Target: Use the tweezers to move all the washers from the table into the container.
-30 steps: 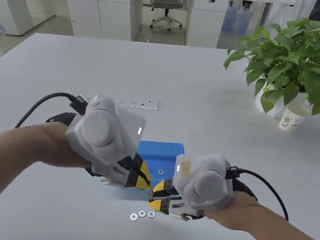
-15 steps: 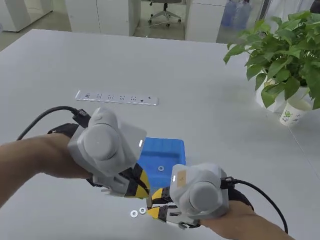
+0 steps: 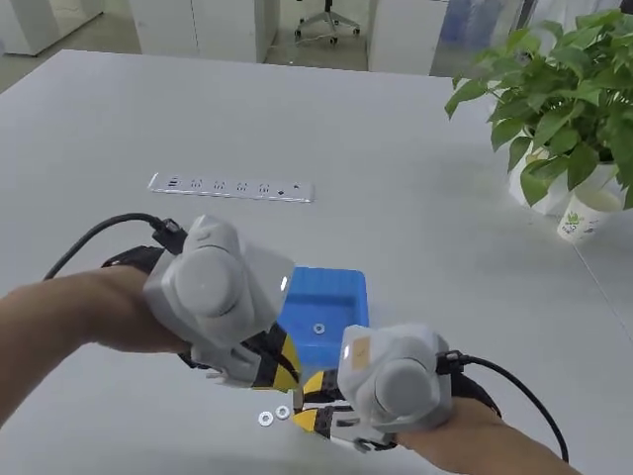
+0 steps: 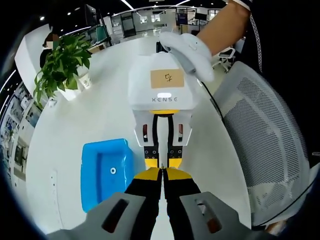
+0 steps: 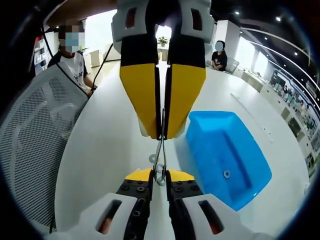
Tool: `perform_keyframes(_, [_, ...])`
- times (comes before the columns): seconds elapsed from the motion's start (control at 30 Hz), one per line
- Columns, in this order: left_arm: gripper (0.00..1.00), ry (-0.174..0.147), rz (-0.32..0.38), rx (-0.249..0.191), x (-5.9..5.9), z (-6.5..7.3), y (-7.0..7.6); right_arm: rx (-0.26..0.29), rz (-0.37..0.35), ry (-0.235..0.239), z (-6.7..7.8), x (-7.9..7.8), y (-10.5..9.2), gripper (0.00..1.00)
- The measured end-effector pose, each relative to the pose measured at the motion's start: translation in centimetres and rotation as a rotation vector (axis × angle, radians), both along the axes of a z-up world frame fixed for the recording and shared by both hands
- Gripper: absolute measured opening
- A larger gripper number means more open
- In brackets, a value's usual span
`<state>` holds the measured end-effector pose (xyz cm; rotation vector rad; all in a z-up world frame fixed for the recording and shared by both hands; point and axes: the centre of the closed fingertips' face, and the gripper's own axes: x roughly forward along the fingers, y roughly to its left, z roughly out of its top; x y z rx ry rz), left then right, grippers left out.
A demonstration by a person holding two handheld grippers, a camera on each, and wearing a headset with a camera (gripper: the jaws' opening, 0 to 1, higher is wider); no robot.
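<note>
My left gripper (image 3: 286,362) and right gripper (image 3: 311,400) meet tip to tip in front of the blue container (image 3: 341,293). Thin metal tweezers (image 5: 160,145) run between them. The left gripper (image 4: 161,171) is shut on one end and the right gripper (image 5: 159,176) on the other. The tweezers' tips hover by washers (image 5: 152,158) on the white table. Two washers (image 3: 265,419) lie just left of the right gripper. One washer (image 3: 318,329) lies inside the container (image 5: 240,165); it also shows as a washer (image 4: 113,170) in the left gripper view.
A white power strip (image 3: 230,187) lies farther back on the table. A potted plant (image 3: 564,109) stands at the right rear. A mesh office chair (image 4: 265,150) sits at the table edge beside me. Other people sit in the background.
The head camera has tilted, so the scene sits higher. The right gripper has shifted a little left; it now covers one of the three table washers seen before.
</note>
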<state>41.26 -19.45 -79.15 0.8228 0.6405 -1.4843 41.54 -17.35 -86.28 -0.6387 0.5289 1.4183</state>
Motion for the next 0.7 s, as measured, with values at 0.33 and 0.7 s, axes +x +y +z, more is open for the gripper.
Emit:
perform_keyframes(0.33, [0.05,0.013,0.007,-0.007,0.42,0.03,-0.24,-0.005,-0.013,0.01,0.11,0.01,-0.06,0.16])
perform_keyframes(0.7, [0.05,0.021,0.002,0.003,0.37,-0.06,0.01,0.011,-0.019,0.022,0.59,0.12,0.19,0.12])
